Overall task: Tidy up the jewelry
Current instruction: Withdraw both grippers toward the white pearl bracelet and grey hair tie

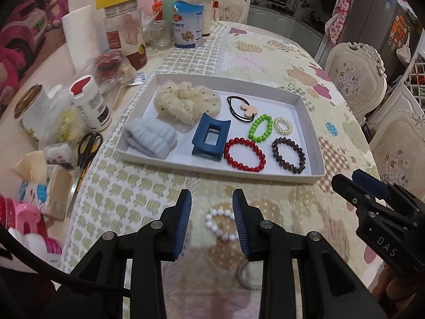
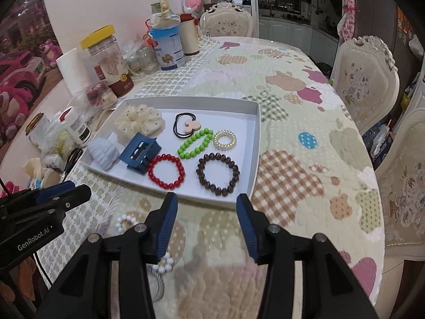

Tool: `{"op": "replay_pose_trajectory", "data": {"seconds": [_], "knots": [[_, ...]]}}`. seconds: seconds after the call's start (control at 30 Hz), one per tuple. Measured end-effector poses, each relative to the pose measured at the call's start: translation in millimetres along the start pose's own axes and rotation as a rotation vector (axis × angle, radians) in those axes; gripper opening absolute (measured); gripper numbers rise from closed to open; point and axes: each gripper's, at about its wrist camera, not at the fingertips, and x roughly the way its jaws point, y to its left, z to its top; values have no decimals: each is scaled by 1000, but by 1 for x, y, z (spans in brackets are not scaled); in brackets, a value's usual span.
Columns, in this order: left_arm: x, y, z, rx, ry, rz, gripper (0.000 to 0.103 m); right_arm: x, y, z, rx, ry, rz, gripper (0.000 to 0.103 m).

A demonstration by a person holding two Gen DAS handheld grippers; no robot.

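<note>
Right gripper [image 2: 207, 212] seen with jaws spread, nothing between them, held above the tablecloth [image 2: 305, 138] just near of the white tray [image 2: 256, 138]. Red bracelet [image 2: 166, 171] and brown bracelet [image 2: 217, 174] laid side by side at tray's near edge. White bead bracelet [image 2: 127, 220] left on the cloth, near-left.

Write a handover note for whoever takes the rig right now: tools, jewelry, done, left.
Left tool: open, empty, fingers on either side of the white bead bracelet lying on the quilted tablecloth, not closed on it.
Right tool: open, empty, over the cloth just before the white tray.
Done: in the tray lie the cream scrunchie, light blue scrunchie, blue claw clip, black hair tie, green bracelet, clear coil tie, red bracelet and brown bracelet.
Left: white bead bracelet and a grey hair tie nearer you on the cloth.
</note>
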Motion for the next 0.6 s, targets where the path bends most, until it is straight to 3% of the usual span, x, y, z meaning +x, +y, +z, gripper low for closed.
{"op": "replay_pose_trajectory", "data": {"seconds": [0.6], "knots": [[-42,-2,-42,-31,-37,23,31,-61,1,-38,-48,-42,2,52]]}}
